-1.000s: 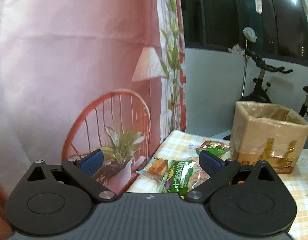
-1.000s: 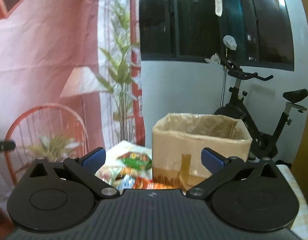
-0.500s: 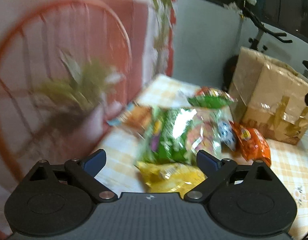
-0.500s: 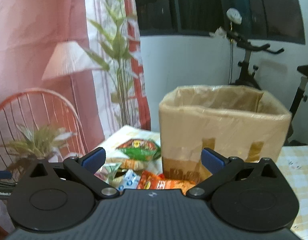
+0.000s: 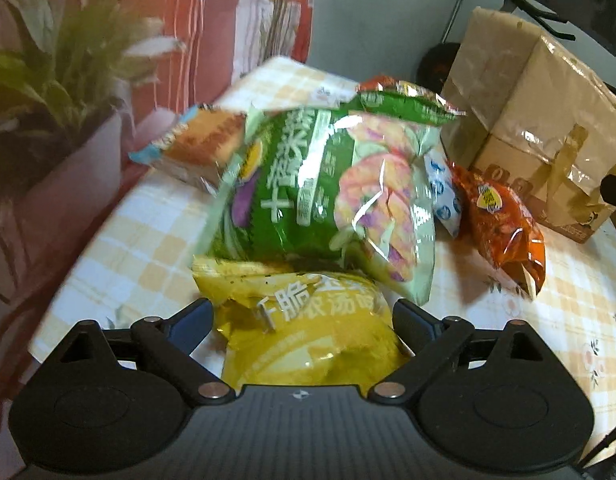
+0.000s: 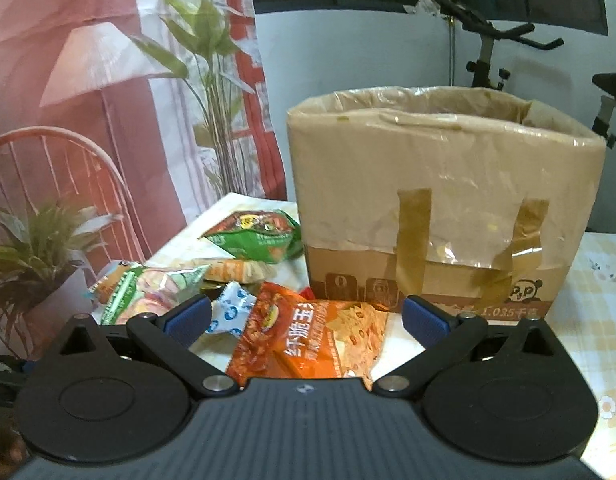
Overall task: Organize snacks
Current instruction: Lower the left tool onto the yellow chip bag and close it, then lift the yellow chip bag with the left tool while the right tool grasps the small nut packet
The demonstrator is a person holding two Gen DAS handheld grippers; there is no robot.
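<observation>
Several snack bags lie in a heap on the checked tablecloth [image 5: 139,240]. My left gripper [image 5: 303,318] is open, its jaws either side of a yellow bag [image 5: 308,332]. Behind it lie a big green bag [image 5: 328,192], a small orange-brown pack [image 5: 199,148], a blue-white sachet [image 5: 444,192] and an orange bag [image 5: 504,224]. My right gripper [image 6: 305,318] is open, low over the orange bag [image 6: 308,340]. The right wrist view also shows the green bag [image 6: 143,288], the sachet [image 6: 227,312] and a smaller green bag [image 6: 259,236]. An open cardboard box [image 6: 444,208] stands behind the snacks.
The cardboard box [image 5: 540,120] stands at the right in the left wrist view. A pink curtain with a printed chair and plant [image 6: 67,120] hangs past the table's left edge. An exercise bike [image 6: 508,48] stands behind the box.
My left gripper has tilted down and come close over the snack heap, its jaws now flanking the yellow bag. My right gripper has moved down and nearer to the orange bag and the box.
</observation>
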